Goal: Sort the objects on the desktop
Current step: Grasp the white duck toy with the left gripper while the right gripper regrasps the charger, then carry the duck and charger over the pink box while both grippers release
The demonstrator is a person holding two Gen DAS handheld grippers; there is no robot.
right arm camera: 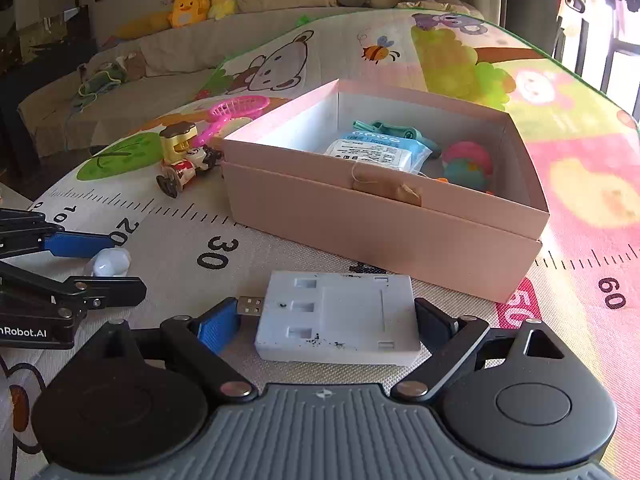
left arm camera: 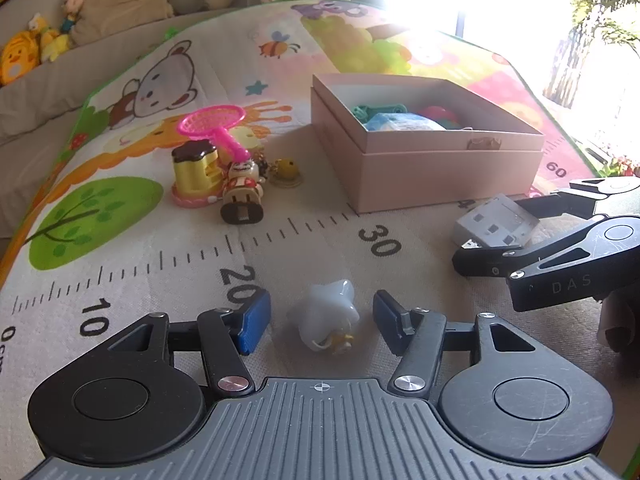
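Observation:
My left gripper (left arm camera: 322, 322) is open, its blue pads on either side of a small white star-shaped toy (left arm camera: 326, 320) lying on the play mat, not touching it. My right gripper (right arm camera: 328, 322) is open around a flat white USB hub (right arm camera: 338, 318); its fingers stand close beside the hub's ends. The hub (left arm camera: 494, 226) and right gripper (left arm camera: 516, 232) also show in the left wrist view. The toy (right arm camera: 109, 263) and left gripper (right arm camera: 96, 266) show at the left of the right wrist view. A pink open box (right arm camera: 384, 216) holds a tissue pack (right arm camera: 380, 150), a green clip and a colourful toy.
Behind on the mat lie a pink toy net (left arm camera: 216, 124), a yellow pudding toy (left arm camera: 196, 174), a wooden doll figure (left arm camera: 242, 192) and a yellow bell keychain (left arm camera: 286, 172). The pink box (left arm camera: 420, 176) stands at right centre. A sofa with plush toys runs along the back.

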